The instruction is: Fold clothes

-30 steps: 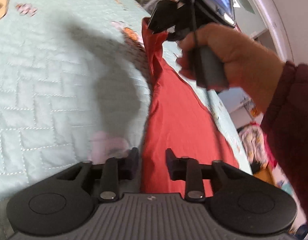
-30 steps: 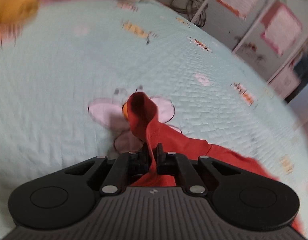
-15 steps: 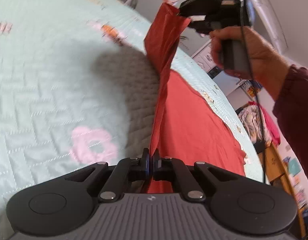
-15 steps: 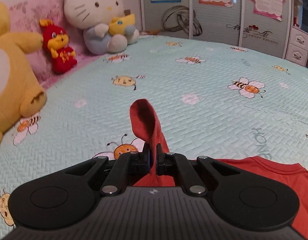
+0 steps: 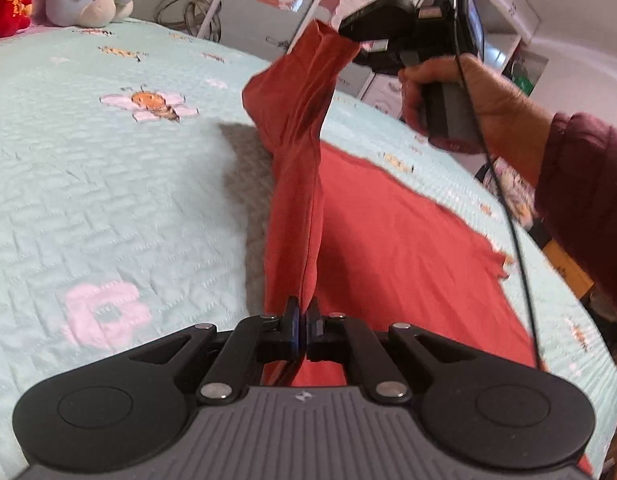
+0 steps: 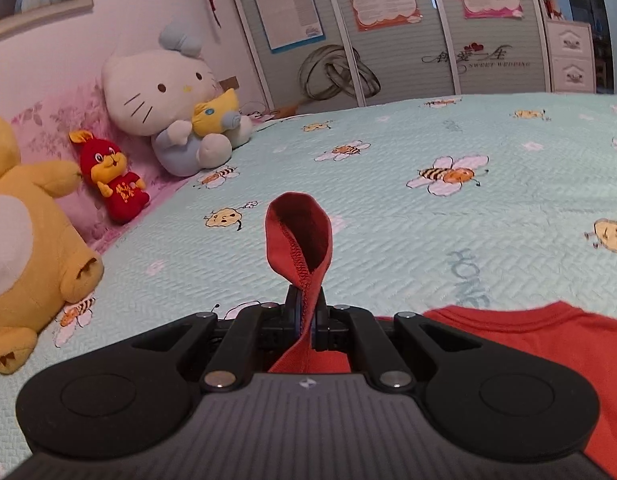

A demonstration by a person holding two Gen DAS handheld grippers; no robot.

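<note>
Both claws held one side edge of the red-orange cotton T-shirt (image 5: 388,240) above the pale-green quilted bed cover with bee motifs (image 5: 88,200). The left claw (image 5: 302,320) was pinched shut on the lower part of that edge; the right claw (image 6: 306,312), gripped in the person's right hand (image 5: 468,104), was closed on a hemmed loop of fabric, seemingly a sleeve or shoulder end, and was held high. The lifted edge ran taut between the two claws, while the rest of the shirt lay flat on the bed to the right, its ribbed collar (image 6: 508,314) visible in the right wrist view. Judged from this pose, a lengthwise fold was in hand. To do it well, both claws should travel together at equal height, keeping the edge straight and lightly tensioned, then lower it parallel to the far side so that no crease bunches. Plush toys (image 6: 168,108) sat well apart at the headboard.
</note>
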